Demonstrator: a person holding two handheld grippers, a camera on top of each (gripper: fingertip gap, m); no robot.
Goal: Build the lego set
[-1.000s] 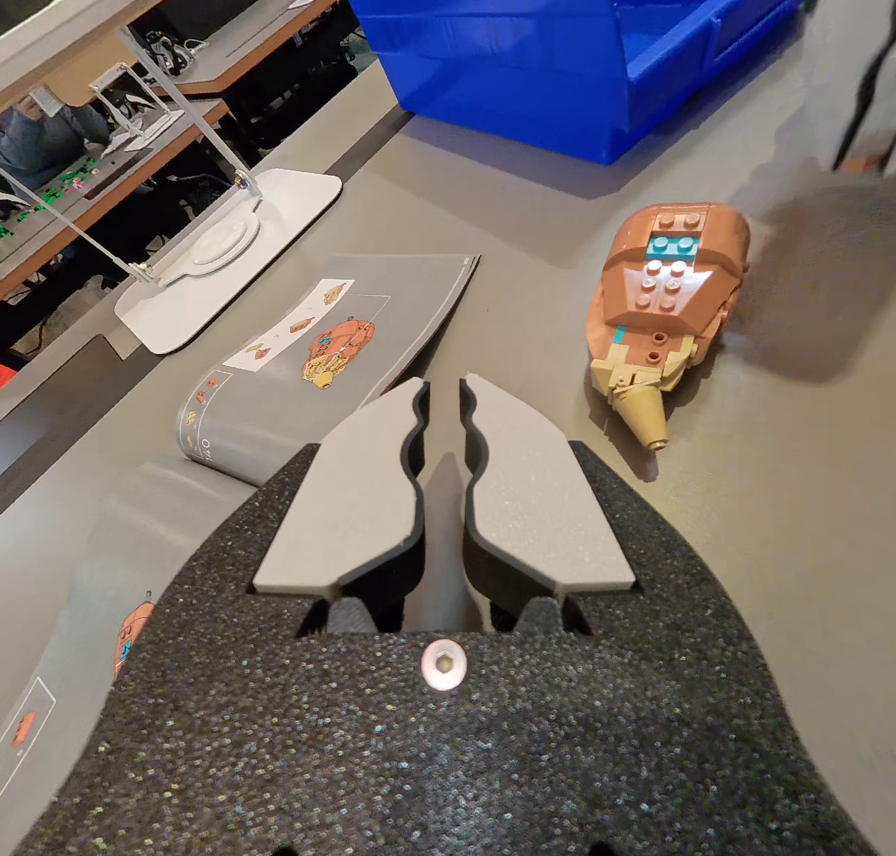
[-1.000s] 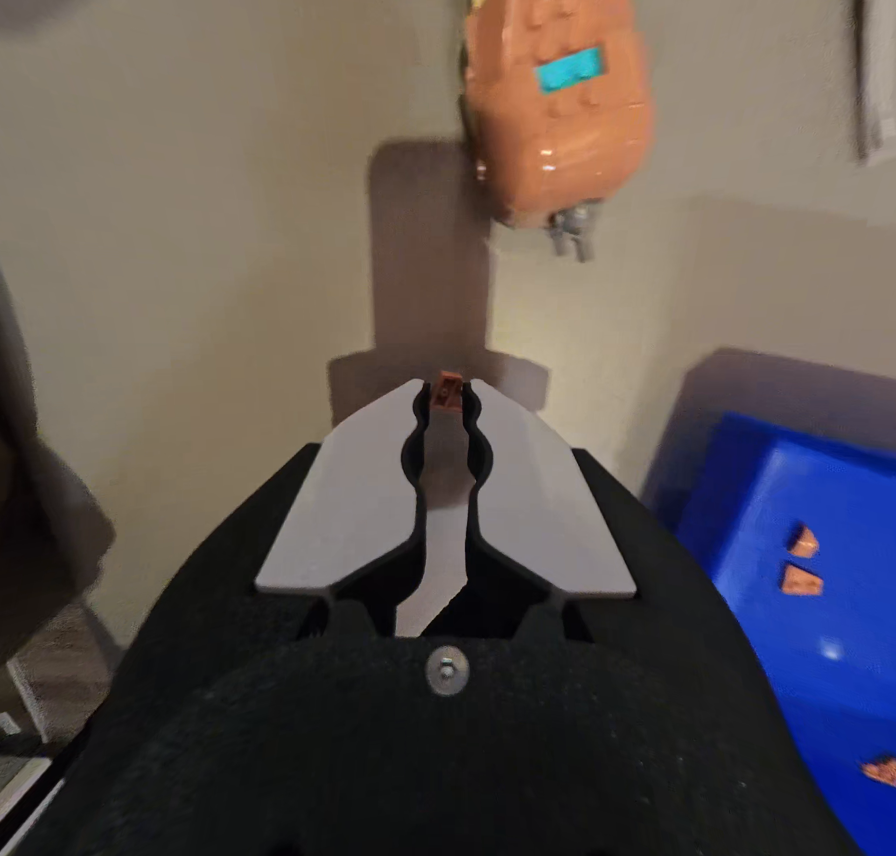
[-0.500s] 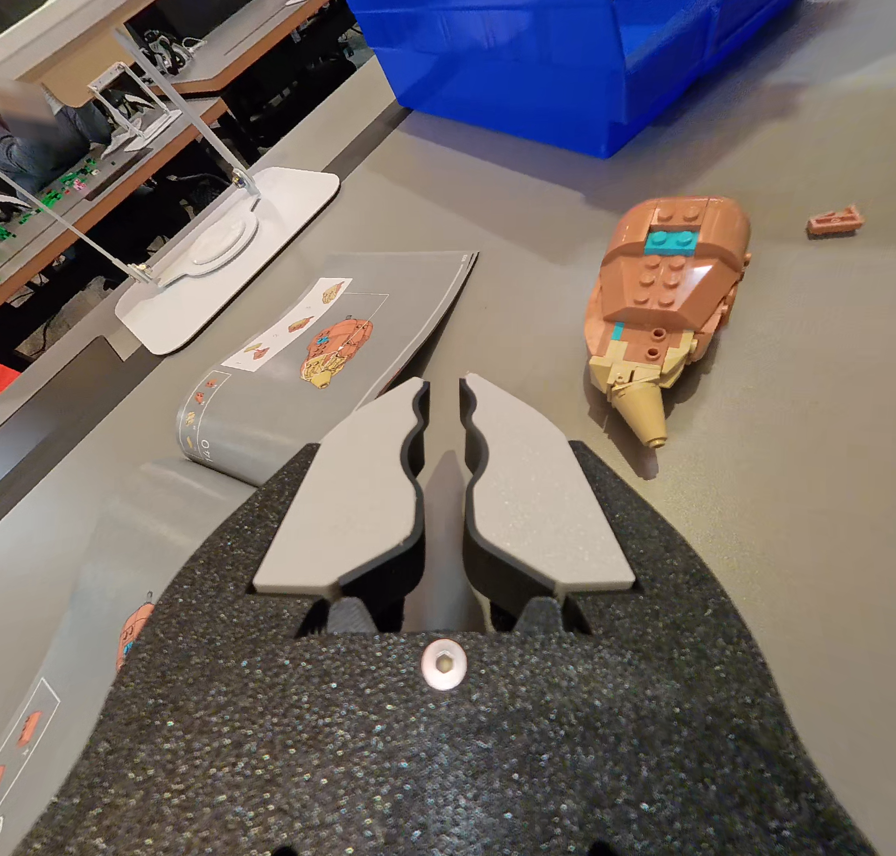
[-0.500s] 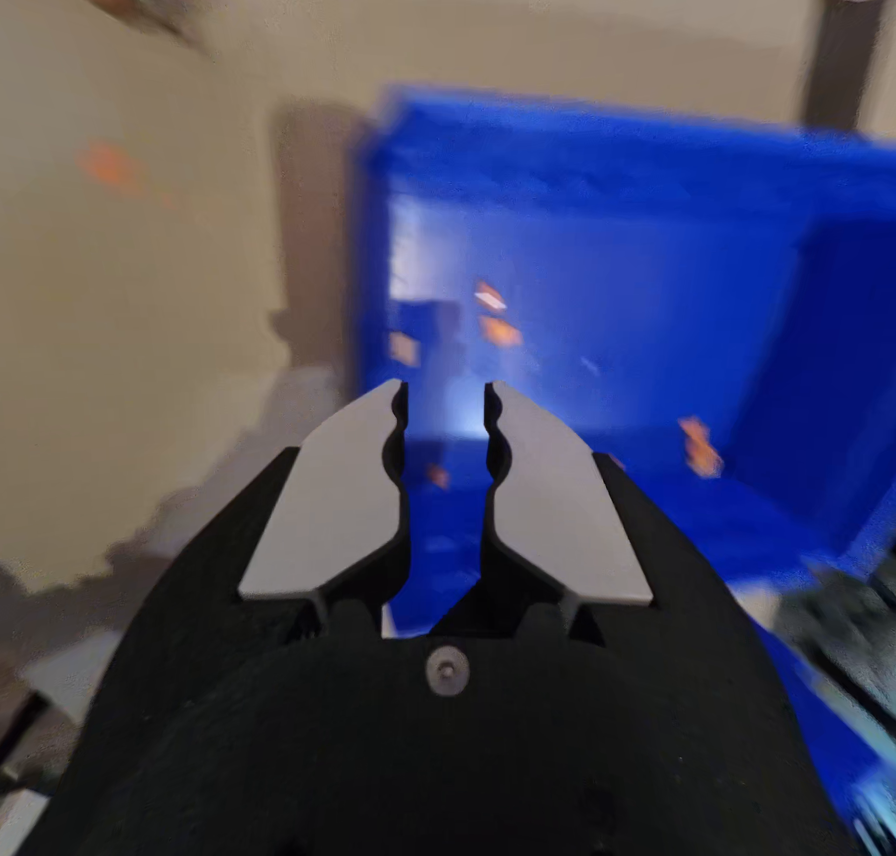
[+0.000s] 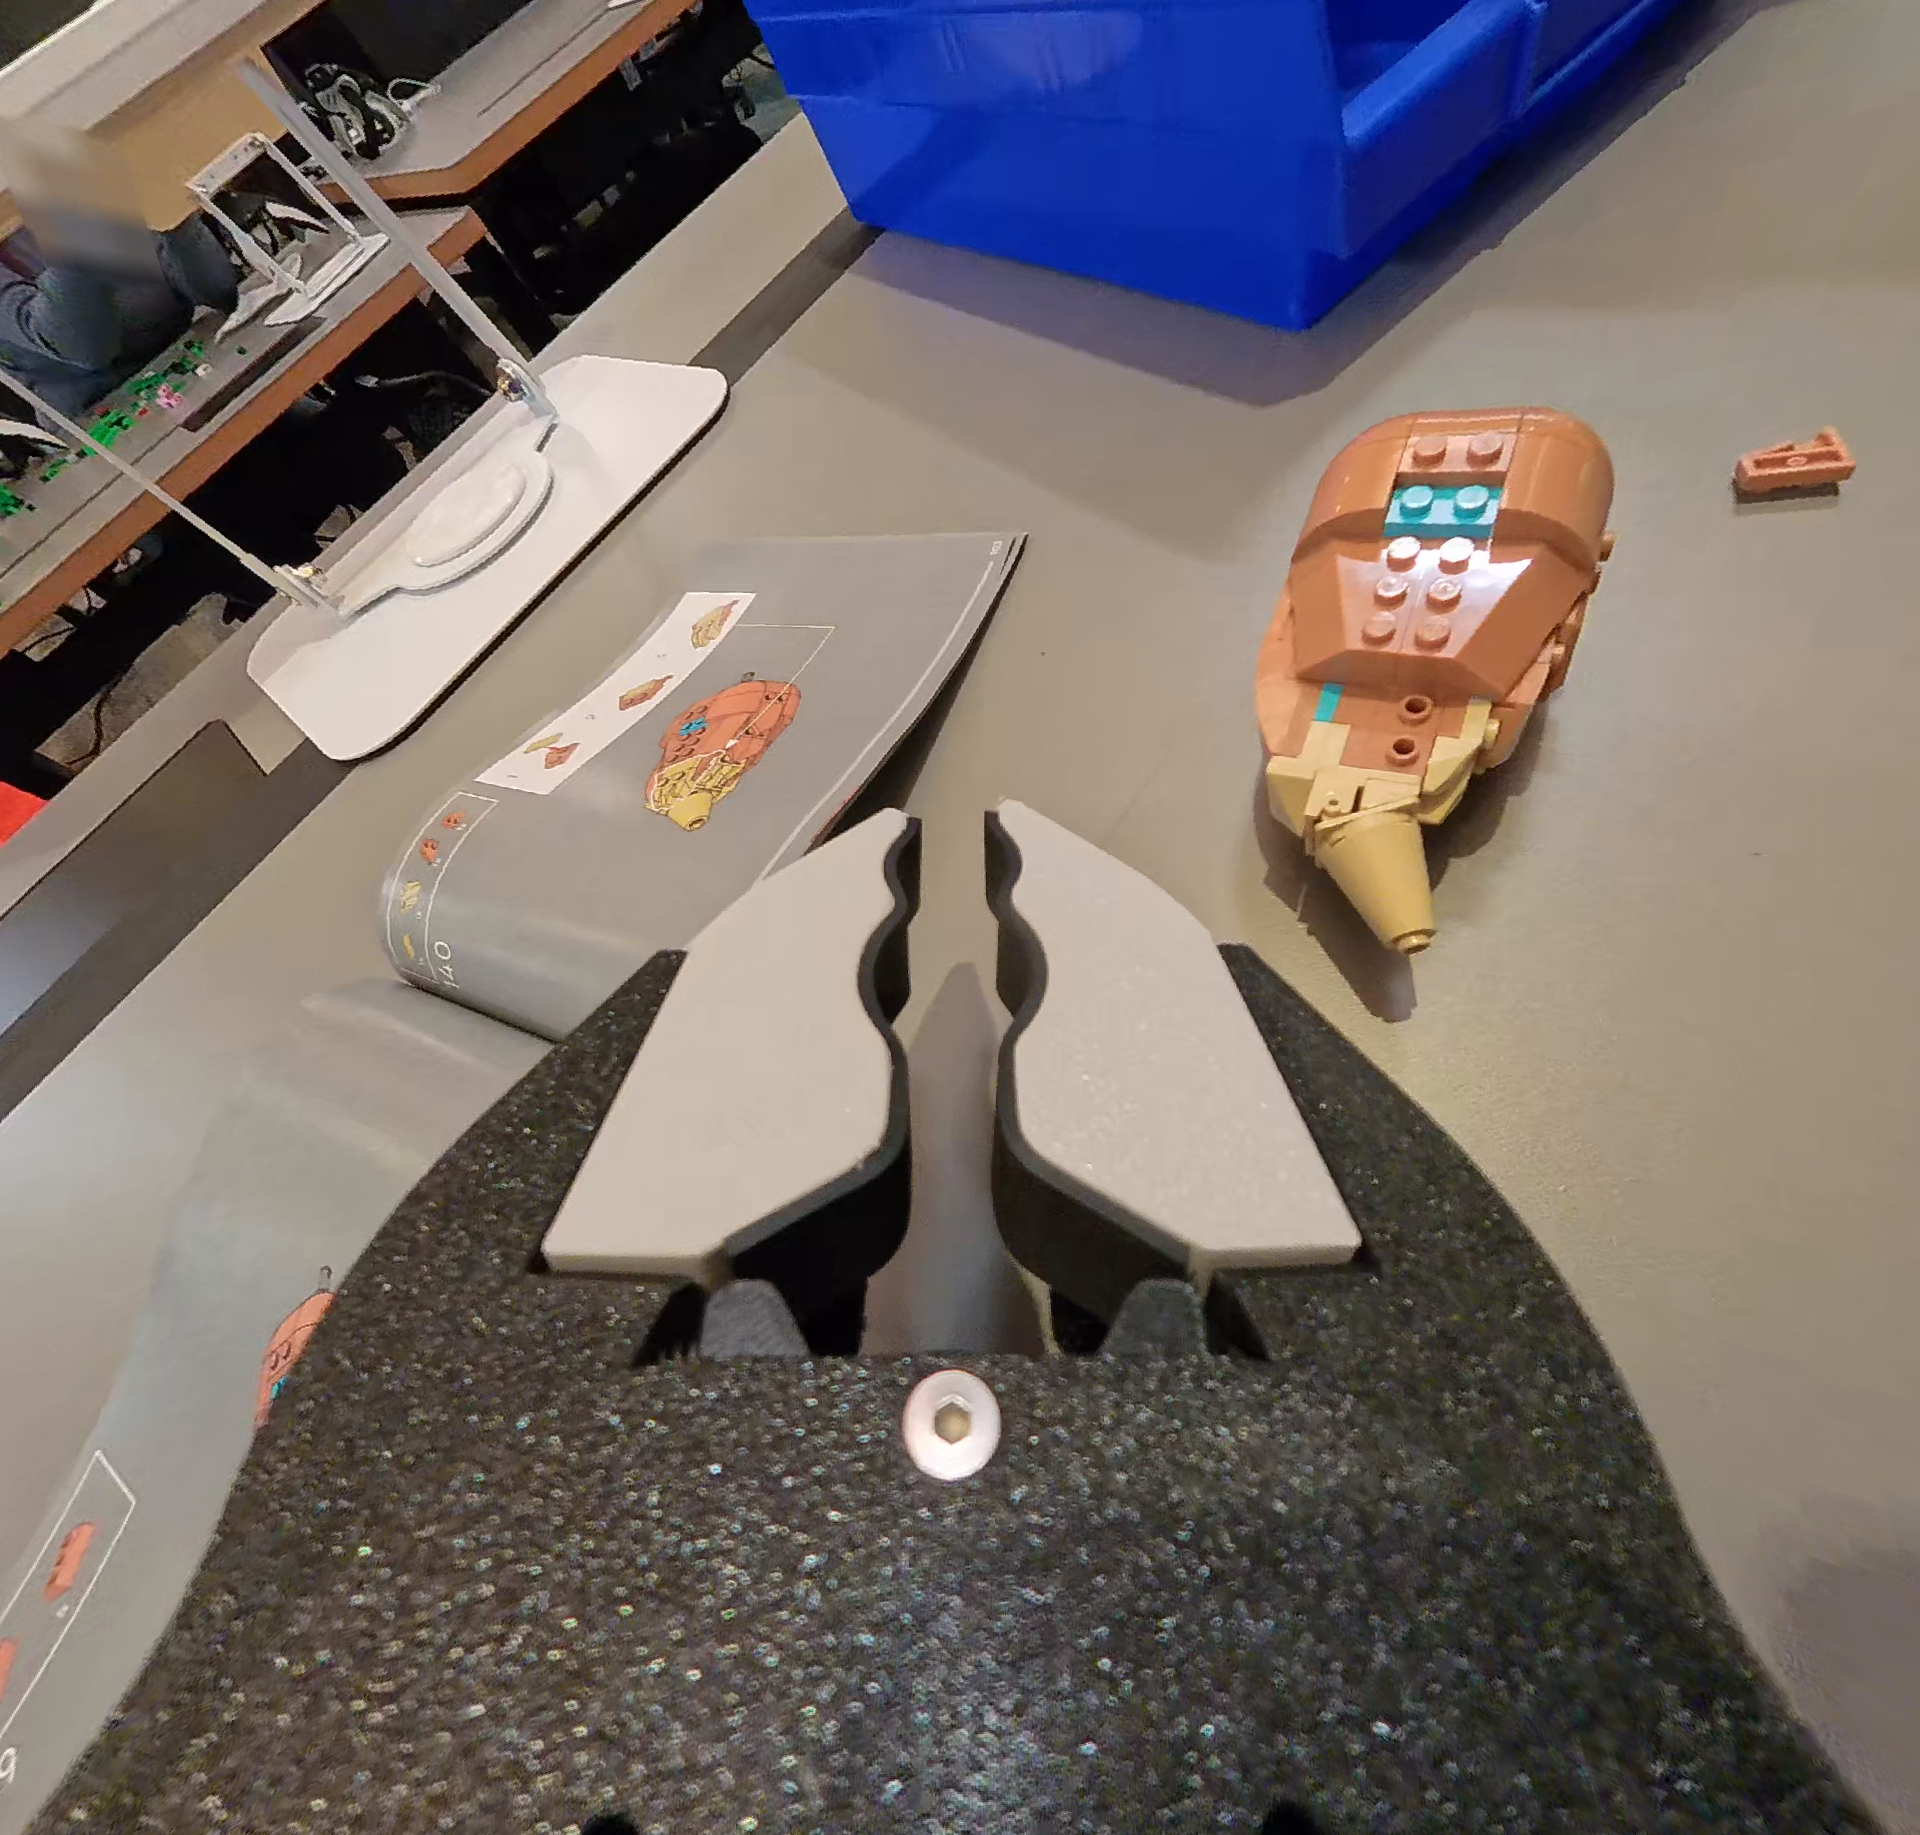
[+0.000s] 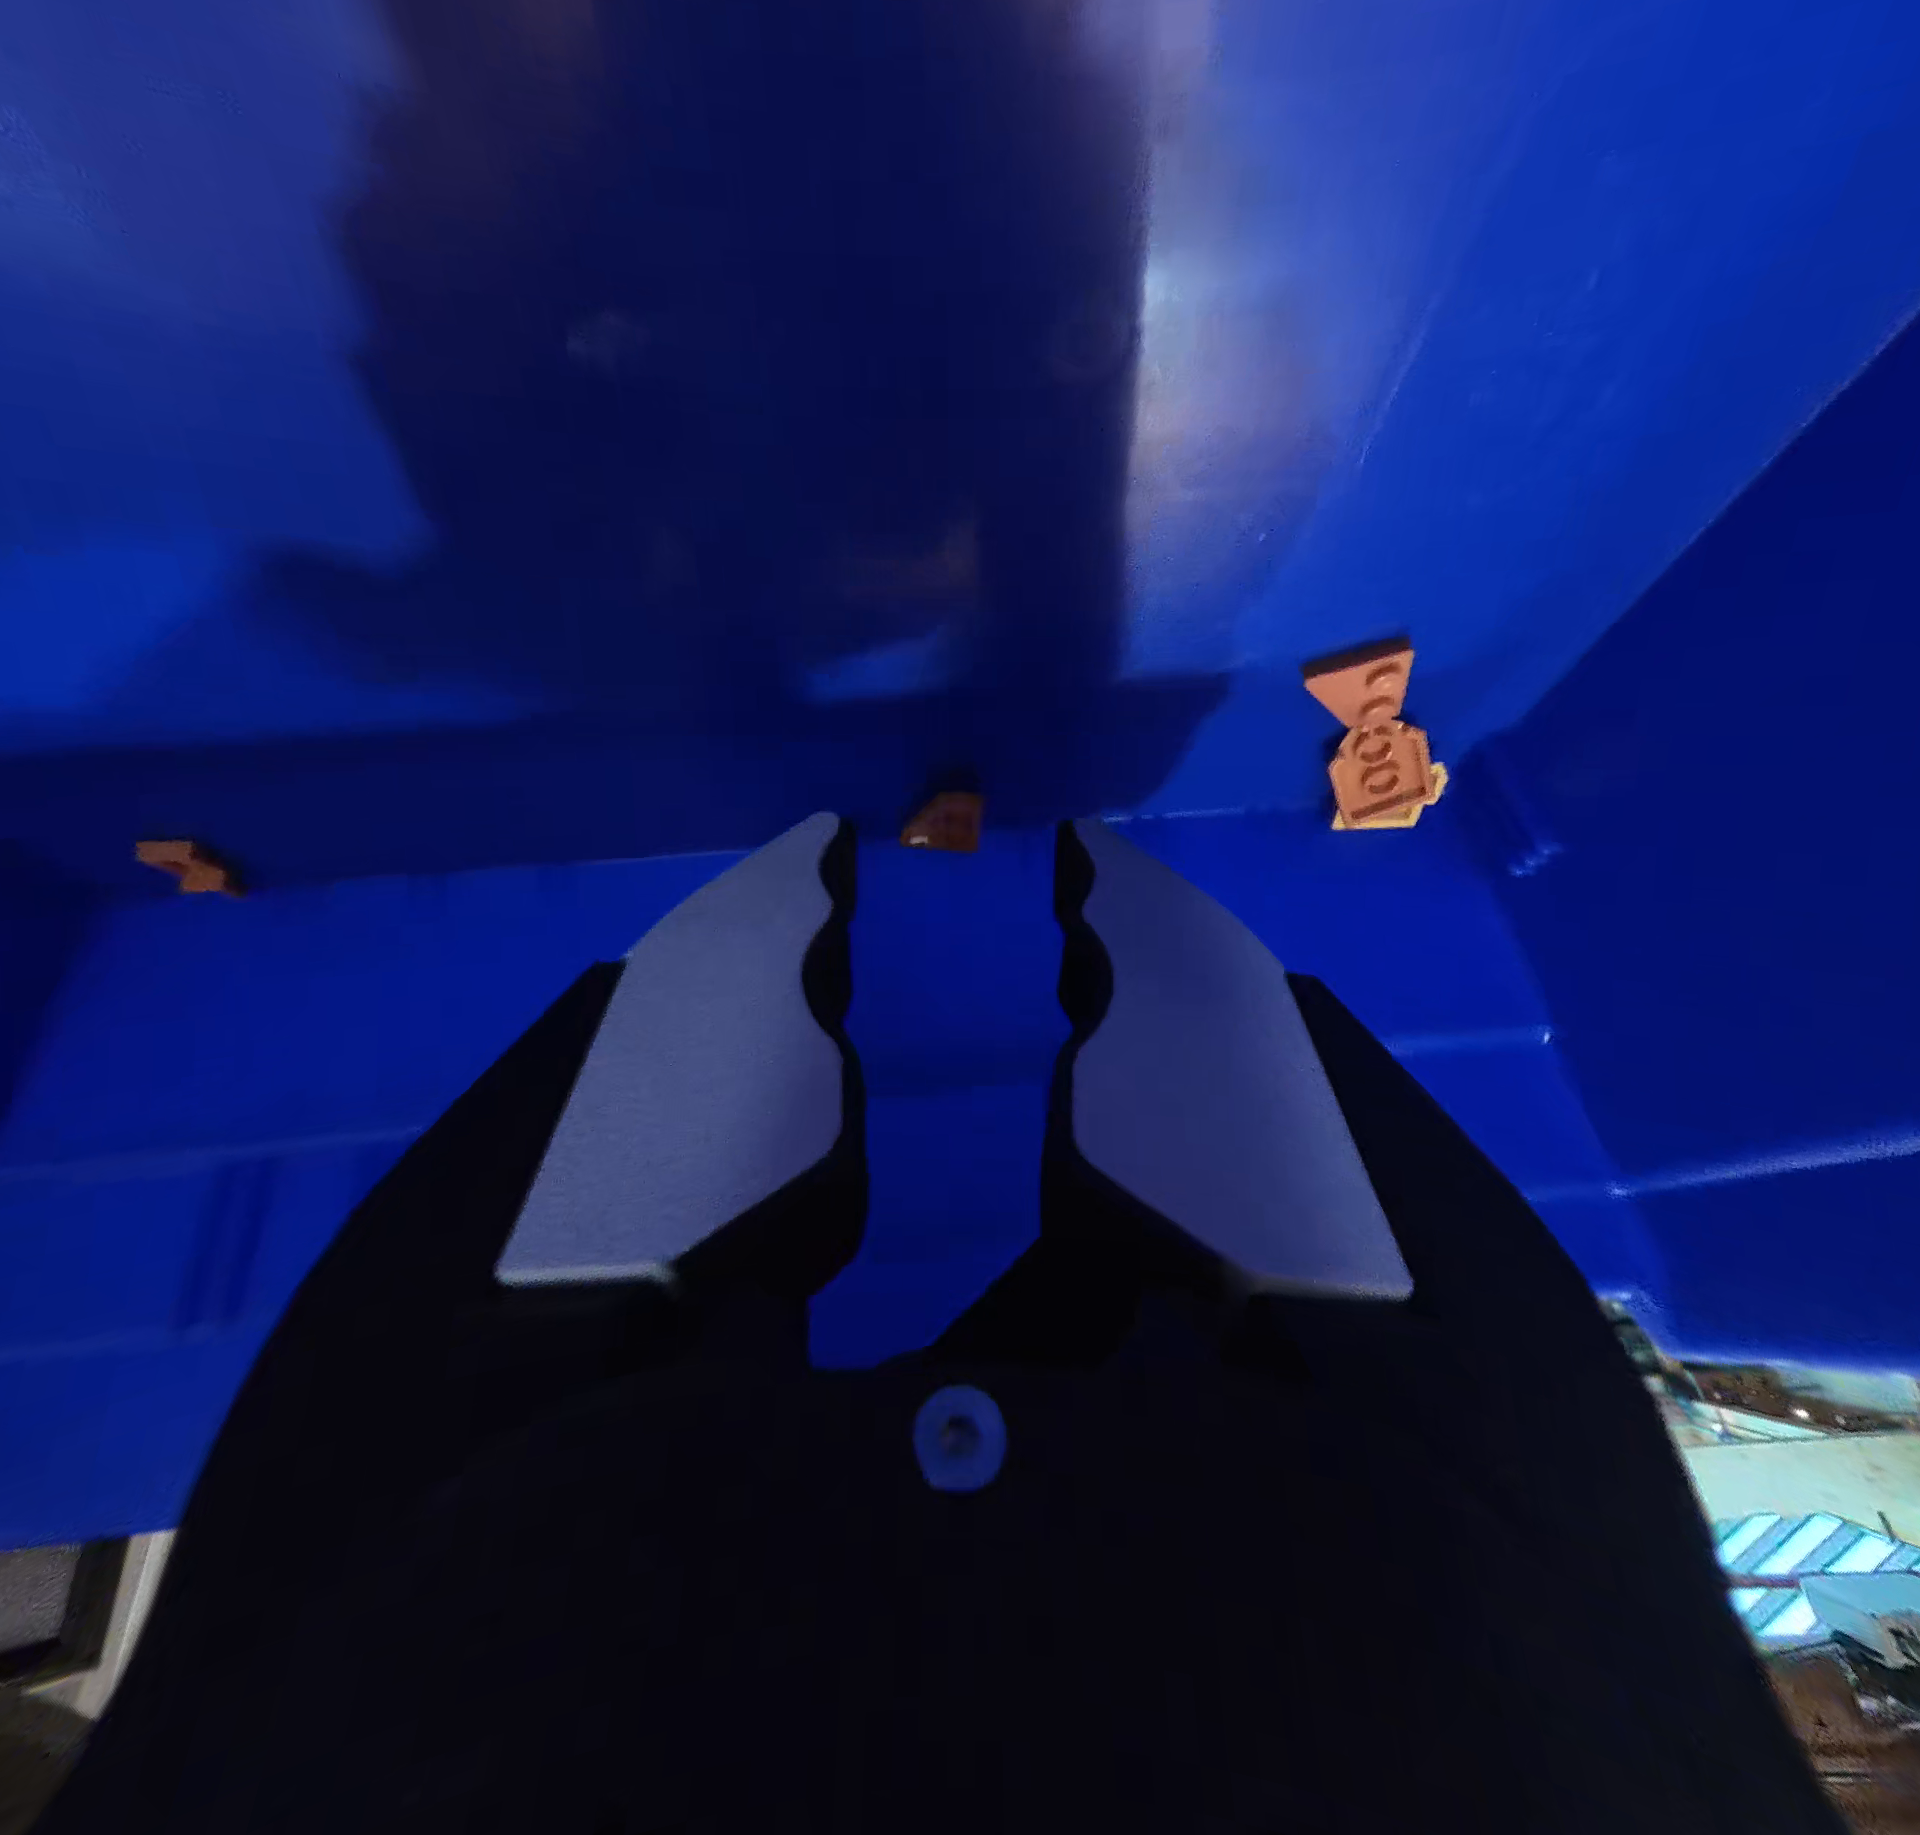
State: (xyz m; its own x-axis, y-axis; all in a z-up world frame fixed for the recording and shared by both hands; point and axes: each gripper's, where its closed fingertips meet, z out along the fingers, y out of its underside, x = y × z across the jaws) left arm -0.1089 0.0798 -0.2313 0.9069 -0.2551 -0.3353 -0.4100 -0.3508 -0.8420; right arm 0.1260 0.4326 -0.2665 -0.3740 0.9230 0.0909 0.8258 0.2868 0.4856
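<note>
Bin: blue plastic bin (image 6: 1558, 331) holding small loose brown Lego pieces (image 6: 1371, 736).
Right gripper (image 6: 951, 840): inside bin, parted, empty.
Left gripper (image 5: 951, 829): narrow gap, empty.

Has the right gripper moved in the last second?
Yes. The right gripper was over the grey table near the model, shut on a small brick; now it is inside the blue bin, jaws open and empty, pointing at a loose brown piece.

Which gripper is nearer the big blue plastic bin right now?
Right. The right gripper is inside the blue plastic bin, open over loose bricks; the left gripper hovers over the table, well short of it.
</note>
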